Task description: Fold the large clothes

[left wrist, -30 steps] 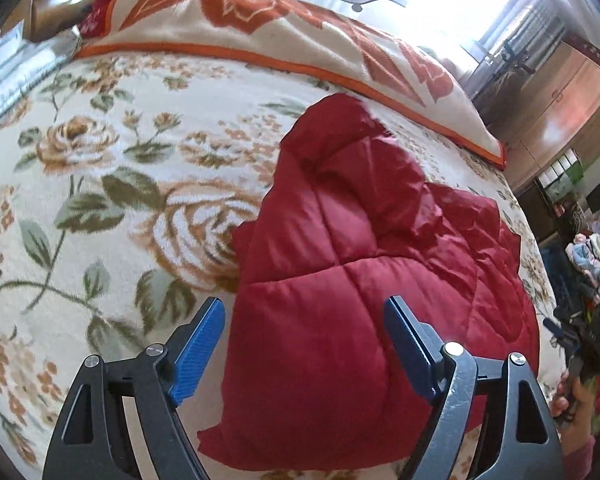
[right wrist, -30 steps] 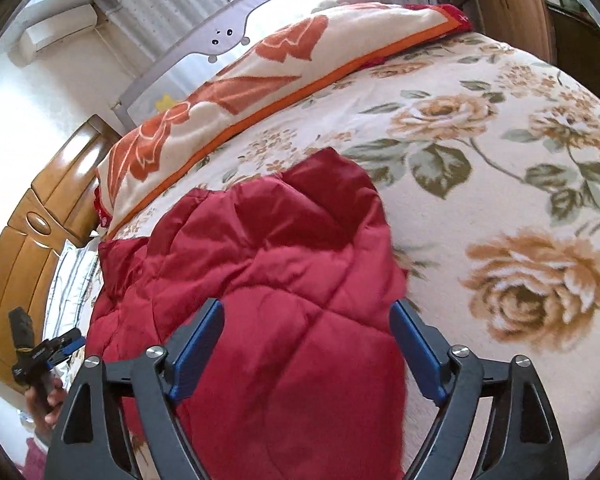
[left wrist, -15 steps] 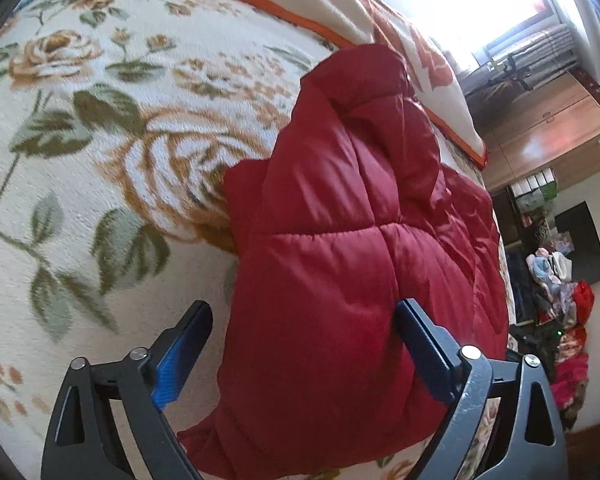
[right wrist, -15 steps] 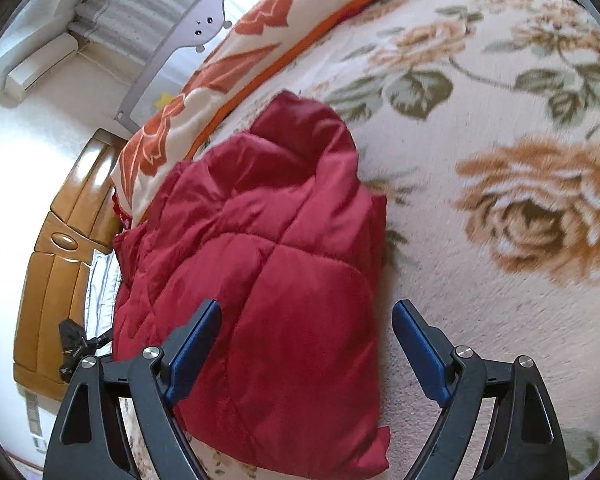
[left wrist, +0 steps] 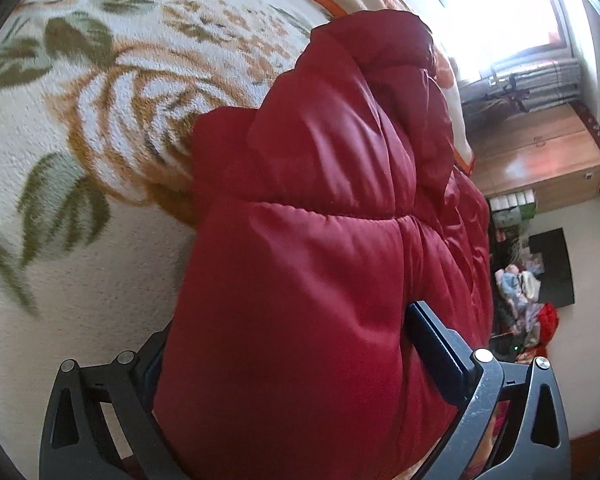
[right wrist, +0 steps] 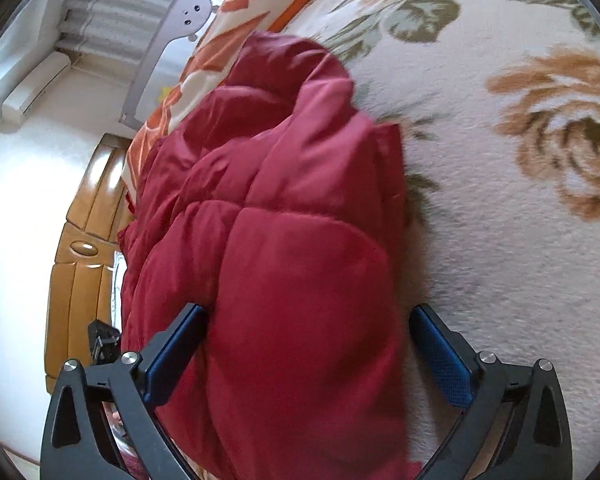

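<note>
Lying on the floral blanket (left wrist: 100,240), the red padded jacket (left wrist: 320,260) is straddled by the left gripper (left wrist: 288,344) and right gripper (right wrist: 308,344), both spread wide.

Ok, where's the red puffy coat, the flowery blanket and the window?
Red puffy coat (left wrist: 320,280), left wrist view, quilted panel.
Flowery blanket (right wrist: 556,136), right wrist view, orange rose.
Window (left wrist: 500,8), left wrist view, bright pane.

Bright window (left wrist: 496,12) glaring at 1 o'clock in the left view, low wooden cabinet (left wrist: 540,160) beneath at 2. Pale floor (left wrist: 592,320) with dark mat (left wrist: 552,268) at 3. White wall (right wrist: 16,200), air conditioner (right wrist: 36,88) at 10, wooden headboard (right wrist: 84,248) at 9 in the right view.
</note>
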Available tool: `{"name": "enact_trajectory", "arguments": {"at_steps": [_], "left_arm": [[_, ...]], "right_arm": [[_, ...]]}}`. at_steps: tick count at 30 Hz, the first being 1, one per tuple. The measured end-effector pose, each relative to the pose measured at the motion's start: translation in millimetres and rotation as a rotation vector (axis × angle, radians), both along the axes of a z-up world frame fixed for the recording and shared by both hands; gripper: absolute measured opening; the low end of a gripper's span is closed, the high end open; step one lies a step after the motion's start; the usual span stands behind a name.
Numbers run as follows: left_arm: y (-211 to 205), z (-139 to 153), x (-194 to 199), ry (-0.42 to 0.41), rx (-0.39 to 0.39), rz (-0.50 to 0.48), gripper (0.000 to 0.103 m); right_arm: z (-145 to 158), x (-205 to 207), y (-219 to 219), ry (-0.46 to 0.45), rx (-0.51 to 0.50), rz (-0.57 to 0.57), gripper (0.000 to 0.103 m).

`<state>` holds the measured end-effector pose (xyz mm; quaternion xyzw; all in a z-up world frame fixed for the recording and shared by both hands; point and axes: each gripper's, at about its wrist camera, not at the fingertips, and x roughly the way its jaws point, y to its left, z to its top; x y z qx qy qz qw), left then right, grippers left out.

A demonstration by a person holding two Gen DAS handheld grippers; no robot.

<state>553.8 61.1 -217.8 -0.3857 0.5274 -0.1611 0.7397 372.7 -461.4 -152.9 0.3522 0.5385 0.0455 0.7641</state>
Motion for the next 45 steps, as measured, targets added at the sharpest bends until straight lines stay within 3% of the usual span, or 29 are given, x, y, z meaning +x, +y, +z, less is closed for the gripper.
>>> {"name": "enact_trajectory", "arguments": {"at_steps": [7, 13, 17, 22, 29, 38, 45], "left_arm": [[-3.1, -4.4, 0.1, -0.054, 0.007, -0.007, 0.071], [-5.0, 15.8, -10.3, -0.081, 0.040, -0.017, 0.051], [-7.2, 43.7, -26.2, -0.118, 0.074, -0.022, 0.042], [-2.7, 80.9, -65.8, -0.179, 0.104, -0.018, 0.039], [17.7, 117.2, -143.8, -0.236, 0.088, -0.046, 0.037], [49.2, 126.9, -251.1, -0.249, 0.085, -0.067, 0.037], [68.7, 133.2, -305.0, -0.251, 0.077, -0.066, 0.037]], "right_arm": [[-2.3, 1.8, 5.1, -0.015, 0.027, 0.022, 0.091], [9.6, -5.1, 10.7, -0.045, 0.044, 0.024, 0.059], [25.6, -7.3, 17.1, -0.060, 0.034, 0.023, 0.048], [53.5, -15.6, 27.5, -0.105, 0.042, 0.031, 0.041], [87.0, -63.2, 44.8, -0.150, 0.053, 0.070, 0.039], [111.7, -147.2, 70.7, -0.154, 0.044, 0.115, 0.038], [115.7, -189.1, 86.3, -0.150, 0.048, 0.111, 0.038]]}}
